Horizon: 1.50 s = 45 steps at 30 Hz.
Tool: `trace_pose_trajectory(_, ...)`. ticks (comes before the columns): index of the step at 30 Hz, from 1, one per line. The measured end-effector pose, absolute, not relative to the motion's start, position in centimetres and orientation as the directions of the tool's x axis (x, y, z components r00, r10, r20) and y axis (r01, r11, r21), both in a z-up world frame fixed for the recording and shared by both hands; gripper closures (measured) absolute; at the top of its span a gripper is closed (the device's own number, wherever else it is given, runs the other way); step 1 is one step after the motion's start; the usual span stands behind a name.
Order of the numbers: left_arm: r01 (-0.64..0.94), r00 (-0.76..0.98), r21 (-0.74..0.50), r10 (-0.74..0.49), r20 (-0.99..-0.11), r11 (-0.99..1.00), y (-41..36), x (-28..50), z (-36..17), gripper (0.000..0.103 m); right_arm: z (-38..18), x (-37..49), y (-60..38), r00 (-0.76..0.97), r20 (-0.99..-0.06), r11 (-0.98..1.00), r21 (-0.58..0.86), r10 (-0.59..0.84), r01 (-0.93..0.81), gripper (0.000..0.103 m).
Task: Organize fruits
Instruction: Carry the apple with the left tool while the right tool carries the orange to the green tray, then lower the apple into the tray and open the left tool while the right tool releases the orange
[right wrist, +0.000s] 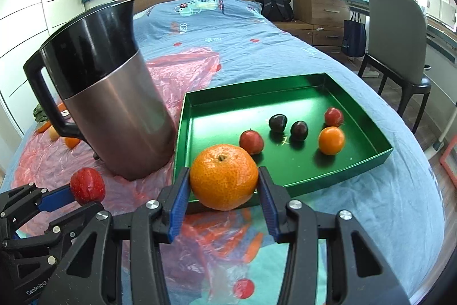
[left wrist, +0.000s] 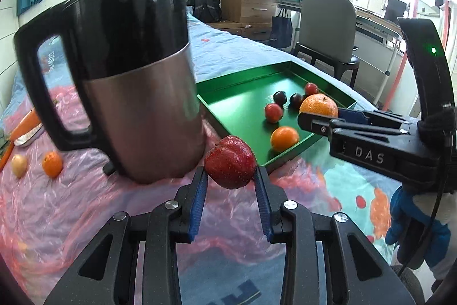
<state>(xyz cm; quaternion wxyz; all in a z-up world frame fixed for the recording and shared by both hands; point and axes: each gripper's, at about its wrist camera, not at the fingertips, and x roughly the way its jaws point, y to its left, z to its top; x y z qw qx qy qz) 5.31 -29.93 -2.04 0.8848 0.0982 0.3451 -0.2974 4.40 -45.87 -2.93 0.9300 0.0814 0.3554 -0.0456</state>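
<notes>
Nearest the left wrist camera, the left gripper (left wrist: 230,176) is clamped on a small red fruit (left wrist: 230,162), pinched only by the tips of its blue pads, so a jolt could roll it out onto the pink plastic sheet (left wrist: 71,205) below. The right gripper (right wrist: 224,182) grips a large orange (right wrist: 223,177) across its middle, held just in front of the near wall of the green tray (right wrist: 382,155); carried too low, the orange could knock that wall and shift the tray on the soft bed. Just beside the tray's left edge stands a tall metal jug (right wrist: 114,105) with a black handle, close enough that the left hand's swing toward the tray risks clipping it, and on bedding it looks easy to tip. Inside the tray lie 5 fruits: 2 red, 2 dark plums (right wrist: 288,127) and a small orange (right wrist: 331,140); a dropped fruit may scatter them. Beyond the jug, a small orange fruit (left wrist: 52,164) and a pale one (left wrist: 19,165) wait on the sheet.
</notes>
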Motion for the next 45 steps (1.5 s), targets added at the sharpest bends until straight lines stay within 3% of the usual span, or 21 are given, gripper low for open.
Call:
trace_pose_trajectory(6,0.622,0.587,-0.004,-0.469,-0.66,0.783,-34.9,8.7,-1.4,0.074,-3.4,5.8,-49.0,0.75,-0.659,0.976,0.117,-0.06,0.181,0.046)
trace_pose_trajectory(16,0.624,0.549,0.016,-0.424,-0.721,0.781,-40.3,13.9,-4.4,0.074,-5.7,8.5,-52.1,0.728,-0.682,0.975,0.103,-0.075,0.197,0.045)
trace_pose_trajectory(30,0.611,0.49,-0.006,-0.384,-0.783,0.791,-42.6,17.1,-8.6,0.074,-9.1,11.1,-53.4,0.674,-0.736,0.976,0.091,-0.069,0.199,0.045)
trace_pose_trajectory(45,0.608,0.455,-0.054,-0.404,-0.793,0.792,-42.5,17.9,-9.0,0.074,-9.5,11.8,-53.4,0.653,-0.751,0.976,0.056,-0.099,0.212,0.044)
